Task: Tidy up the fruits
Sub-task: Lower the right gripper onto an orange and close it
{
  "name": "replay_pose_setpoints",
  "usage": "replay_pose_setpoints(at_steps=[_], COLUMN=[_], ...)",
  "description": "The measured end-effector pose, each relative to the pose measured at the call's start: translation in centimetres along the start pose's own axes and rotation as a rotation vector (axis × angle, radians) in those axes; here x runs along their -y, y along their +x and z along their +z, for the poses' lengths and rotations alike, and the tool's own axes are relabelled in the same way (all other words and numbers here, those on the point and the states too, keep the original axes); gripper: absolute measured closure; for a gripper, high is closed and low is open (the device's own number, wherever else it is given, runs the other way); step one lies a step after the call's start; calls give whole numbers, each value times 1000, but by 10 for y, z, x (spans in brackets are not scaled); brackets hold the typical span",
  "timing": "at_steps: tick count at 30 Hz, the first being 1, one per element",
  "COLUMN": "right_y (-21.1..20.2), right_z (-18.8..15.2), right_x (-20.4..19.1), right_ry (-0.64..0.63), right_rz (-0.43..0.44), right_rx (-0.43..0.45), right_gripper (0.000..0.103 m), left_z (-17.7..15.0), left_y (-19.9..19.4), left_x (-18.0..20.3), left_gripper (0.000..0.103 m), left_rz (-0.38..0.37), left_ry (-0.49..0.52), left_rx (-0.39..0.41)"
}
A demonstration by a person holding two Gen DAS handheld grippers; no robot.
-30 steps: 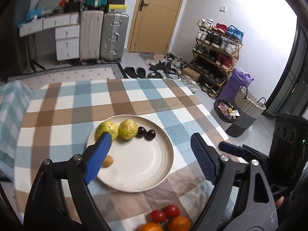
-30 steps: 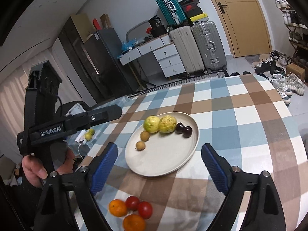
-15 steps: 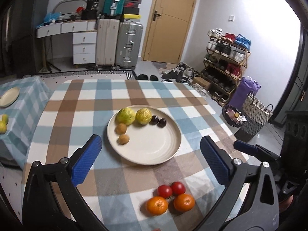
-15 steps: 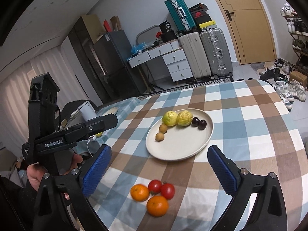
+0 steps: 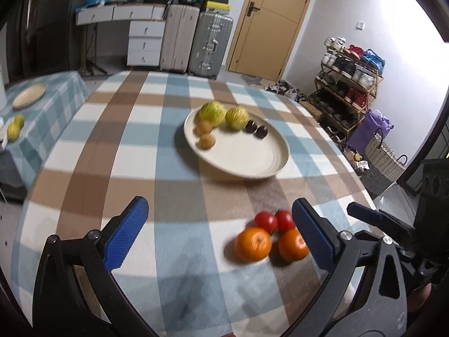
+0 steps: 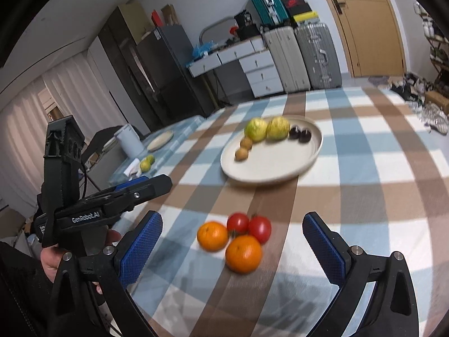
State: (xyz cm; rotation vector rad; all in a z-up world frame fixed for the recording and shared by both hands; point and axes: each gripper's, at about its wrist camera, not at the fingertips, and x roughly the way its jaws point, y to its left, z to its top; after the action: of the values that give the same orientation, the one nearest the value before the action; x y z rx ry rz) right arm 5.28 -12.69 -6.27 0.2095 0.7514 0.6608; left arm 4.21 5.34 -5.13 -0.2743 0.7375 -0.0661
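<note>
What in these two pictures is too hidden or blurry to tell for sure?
- Right orange, left wrist view: partly covered by the left gripper finger.
- Small brown fruits on the plate, both views: motion-blurred, kind unclear.
- Two dark fruits: too small and blurred to identify.
- Right gripper: only its fingers show.

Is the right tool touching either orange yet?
Apart. The right wrist view shows the right tool open, with bare tablecloth between each blue pad and the near orange and the left orange.
</note>
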Motion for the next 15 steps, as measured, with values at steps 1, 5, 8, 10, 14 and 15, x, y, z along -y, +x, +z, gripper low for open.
replay_pose_setpoints(at_steps=[1,5,8,10,14,15], right_y=[3,14,25,30,39,41], right_z=[-4,-16,-23,-27,-29,-29], right_x=[1,1,3,5,6,5], right_ry=[5,11,18,28,27,23], right_rz=[2,19,14,21,27,28], right_rx=[-10,-49,-81,-96,-124,-134], right_gripper=[1,1,1,1,14,17], left_z=[-5,-15,-21,-24,-27,-28], left_y=[1,7,11,14,19,21], left_x=[-3,-9,-14,-15,-17,-17], left_gripper=[1,1,1,1,1,1], left_rz=[4,24,22,21,18,15], left_ry=[-5,-9,-20,-22,-22,-23], left_rx=[-5,-17,-34,-44,-61,-65])
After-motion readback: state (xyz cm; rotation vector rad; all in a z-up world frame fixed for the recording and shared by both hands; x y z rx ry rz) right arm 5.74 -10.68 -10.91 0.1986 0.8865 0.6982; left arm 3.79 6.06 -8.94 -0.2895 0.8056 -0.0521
